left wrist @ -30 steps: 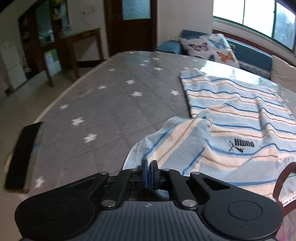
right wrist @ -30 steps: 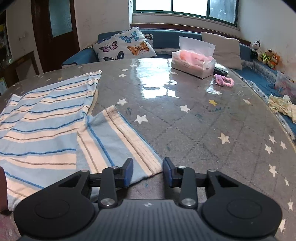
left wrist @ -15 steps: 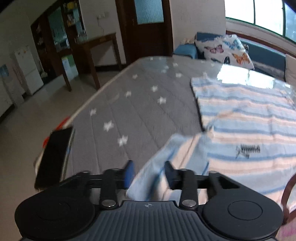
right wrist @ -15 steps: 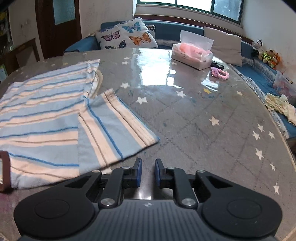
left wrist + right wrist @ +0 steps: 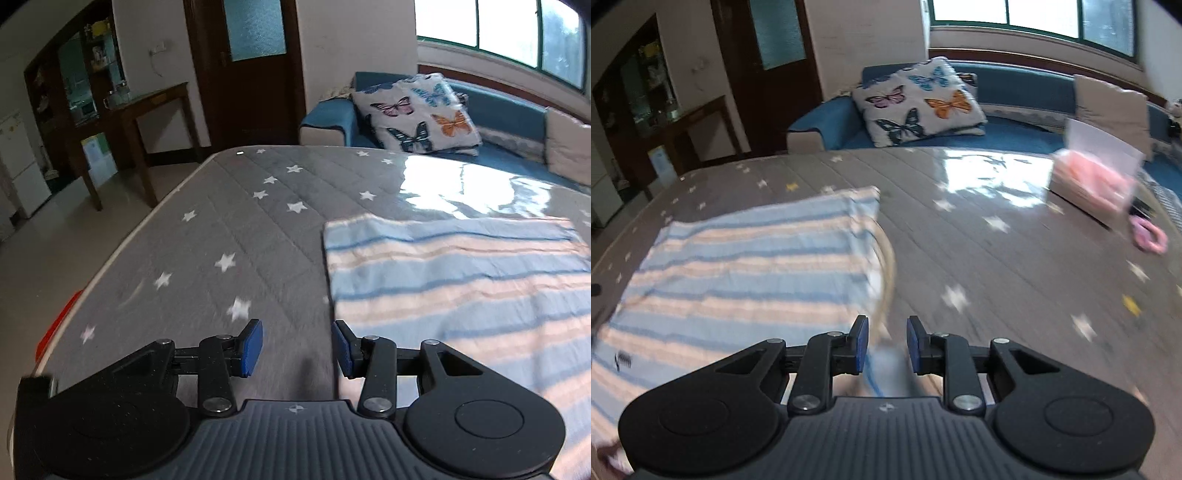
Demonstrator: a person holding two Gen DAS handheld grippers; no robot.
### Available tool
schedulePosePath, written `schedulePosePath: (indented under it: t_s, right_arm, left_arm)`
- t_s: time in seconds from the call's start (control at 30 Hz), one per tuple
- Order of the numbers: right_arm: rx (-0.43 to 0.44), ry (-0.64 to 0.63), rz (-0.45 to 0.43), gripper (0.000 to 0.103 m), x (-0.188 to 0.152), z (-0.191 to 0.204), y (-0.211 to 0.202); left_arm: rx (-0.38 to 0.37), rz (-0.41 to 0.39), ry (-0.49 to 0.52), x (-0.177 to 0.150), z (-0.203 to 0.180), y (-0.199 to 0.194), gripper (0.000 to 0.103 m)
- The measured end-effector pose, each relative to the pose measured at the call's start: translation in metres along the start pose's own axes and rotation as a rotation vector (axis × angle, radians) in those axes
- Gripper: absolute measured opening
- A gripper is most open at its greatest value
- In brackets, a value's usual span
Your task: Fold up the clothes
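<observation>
The left gripper (image 5: pixel 297 345) has its blue-padded fingers (image 5: pixel 252 349) standing apart with nothing between them — only grey starred table (image 5: pixel 207 258) shows in the gap, low in the frame's centre. The right-hand pad sits just at the left edge of the striped shirt (image 5: pixel 461 280), which fills the right half of that view, lying flat with its far hem square across the table.

The right gripper (image 5: pixel 886 345) has its fingers (image 5: pixel 860 345) narrower, and they are opening; a blurred bit of blue-striped cloth shows low in the gap, apart from both pads, so they press on nothing. In this view the shirt (image 5: pixel 750 273) spreads over the left half of the frame, its right edge curving down toward the left pad. A small dark logo (image 5: pixel 623 358) sits at the lower left.

Farther out, at the right of the right view, a tissue box (image 5: pixel 1093 181) stands on the table, with a pink ring (image 5: pixel 1148 234) near it. Beyond the table, a butterfly cushion (image 5: pixel 918 101) lies on a blue sofa (image 5: pixel 1027 92) under the window (image 5: pixel 1034 16). A dark door (image 5: pixel 243 70) and a wooden side table (image 5: pixel 144 110) fill the upper left of the left view.
</observation>
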State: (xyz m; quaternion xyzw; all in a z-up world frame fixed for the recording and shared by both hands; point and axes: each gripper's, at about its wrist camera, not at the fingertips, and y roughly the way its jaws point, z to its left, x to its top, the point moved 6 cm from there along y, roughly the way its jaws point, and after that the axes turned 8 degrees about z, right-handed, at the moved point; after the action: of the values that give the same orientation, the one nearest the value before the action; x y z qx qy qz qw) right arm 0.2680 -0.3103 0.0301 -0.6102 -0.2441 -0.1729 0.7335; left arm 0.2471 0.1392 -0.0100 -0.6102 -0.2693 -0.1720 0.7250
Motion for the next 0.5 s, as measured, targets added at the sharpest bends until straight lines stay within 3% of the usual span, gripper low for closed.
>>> schedulePosePath:
  t_s: [0.07,0.17,0.5]
  right_arm:
    - [0.009,-0.016,0.001,0.023,0.020,0.006,0.019]
    - [0.011,-0.039,-0.002,0.031,0.045,0.013,0.050]
    - [0.018,-0.017,0.005,0.036,0.098,0.023,0.134]
  left_arm:
    - [-0.012,0.014,-0.001,0.013,-0.005,0.019,0.045]
    - [-0.034,0.026,-0.005,0.031,-0.010,0.044,0.045]
    - [-0.078,0.048,0.001,0.055,-0.020,0.087,0.042]
